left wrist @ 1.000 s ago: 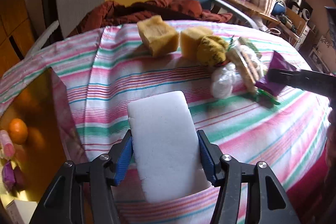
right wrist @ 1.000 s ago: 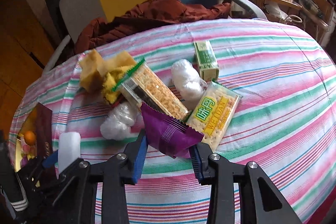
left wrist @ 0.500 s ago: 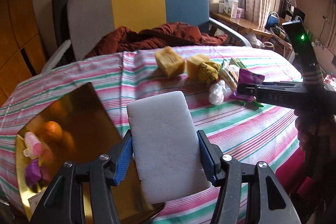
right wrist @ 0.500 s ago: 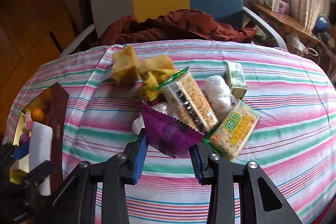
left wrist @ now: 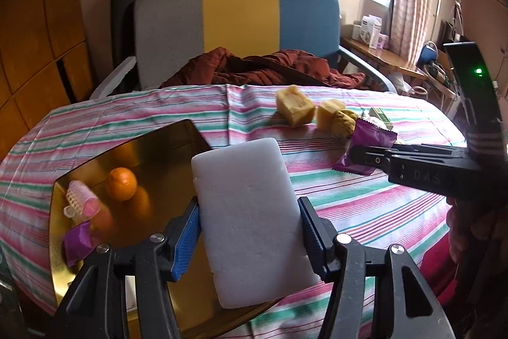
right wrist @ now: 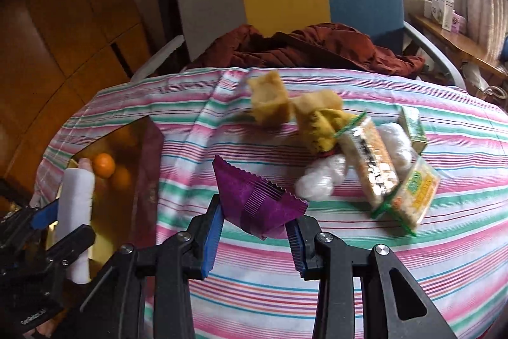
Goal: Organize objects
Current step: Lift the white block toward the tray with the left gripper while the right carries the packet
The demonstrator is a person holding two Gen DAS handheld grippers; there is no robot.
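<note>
My left gripper [left wrist: 249, 231] is shut on a white foam block [left wrist: 247, 212], held above the near corner of a gold tray [left wrist: 158, 154] at the table's left. In the tray lie an orange [left wrist: 121, 183], a pink curler [left wrist: 81, 202] and a purple packet [left wrist: 77, 240]. My right gripper [right wrist: 255, 227] is shut on a purple snack packet [right wrist: 257, 202], lifted over the striped cloth. From the left wrist view the same packet [left wrist: 371, 142] hangs at the right gripper's tips, right of the tray. The left gripper with the block [right wrist: 76, 199] shows at the left in the right wrist view.
On the striped tablecloth [right wrist: 317, 291] remain two yellow sponges [right wrist: 270, 104], a yellow cloth [right wrist: 324, 126], cracker packs [right wrist: 371, 164], white plastic bundles [right wrist: 320, 180] and a green box [right wrist: 412, 126]. A chair [left wrist: 238, 21] with a red garment stands behind the table.
Both grippers rose and shifted left toward the gold tray, each keeping its hold. The white block now hangs over the tray's corner; the purple packet left the snack pile.
</note>
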